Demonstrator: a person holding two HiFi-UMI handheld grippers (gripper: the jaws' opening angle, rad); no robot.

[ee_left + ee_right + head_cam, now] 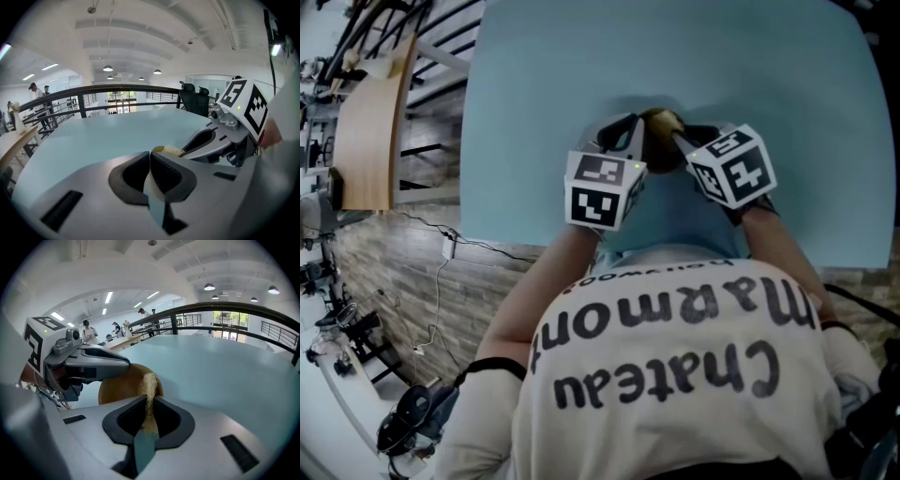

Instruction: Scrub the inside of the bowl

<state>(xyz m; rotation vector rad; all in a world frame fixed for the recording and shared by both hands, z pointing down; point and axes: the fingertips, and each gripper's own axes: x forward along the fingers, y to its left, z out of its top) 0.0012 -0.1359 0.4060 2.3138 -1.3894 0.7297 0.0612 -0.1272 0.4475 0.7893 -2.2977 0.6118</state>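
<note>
Right gripper view: your right gripper [149,405] is clenched on a pale fibrous scrubber [150,383], whose tuft is over the round brown wooden bowl [117,389]. Your left gripper [150,161] pinches the bowl's wall, steadying it on the pale blue table [225,366]. Scrubbing appears to be in hand; next, press the tuft down and sweep the inner wall.

I have one bench [675,66] in front of me, its top a plain pale blue, smooth and matt, reaching wide to both sides and well away from me in both gripper views. Directly on it I make out a round brown bowl [117,390], set close to the bench's near edge and about midway along it. The head view shows only a small part of that bowl, and I cannot tell whether it rests flat or is tipped on its rim.
</note>
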